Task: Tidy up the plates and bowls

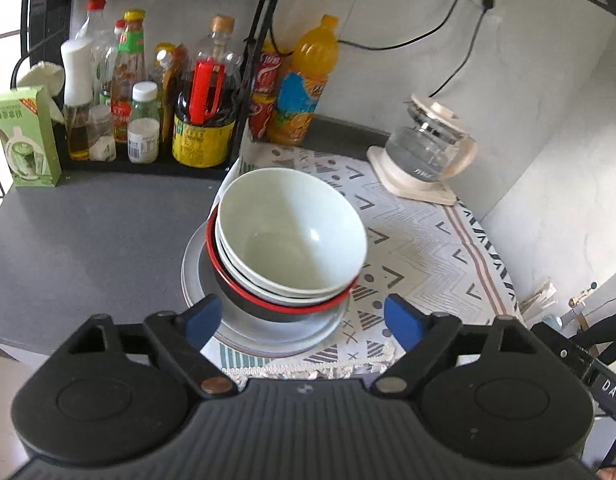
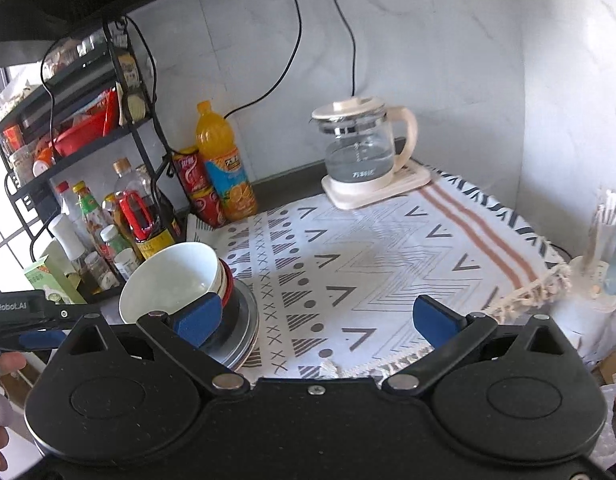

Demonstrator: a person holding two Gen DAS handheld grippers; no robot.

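Observation:
A stack stands at the near left edge of the patterned cloth: a white bowl (image 1: 292,232) on top, tilted, nested in another white bowl, inside a black bowl with a red rim (image 1: 268,304), on grey plates (image 1: 268,336). My left gripper (image 1: 304,318) is open and empty, its blue pads just short of the stack on either side. In the right wrist view the stack's top white bowl (image 2: 176,280) and plates (image 2: 244,332) sit at the left. My right gripper (image 2: 317,316) is open and empty above the cloth, its left pad in front of the stack.
A black rack (image 1: 140,92) of bottles and jars stands behind the stack, with an orange drink bottle (image 1: 304,88) and red cans (image 1: 264,96) beside it. A glass kettle (image 2: 363,152) on its base is at the back. The patterned cloth (image 2: 387,264) covers the counter. A green carton (image 1: 26,136) stands far left.

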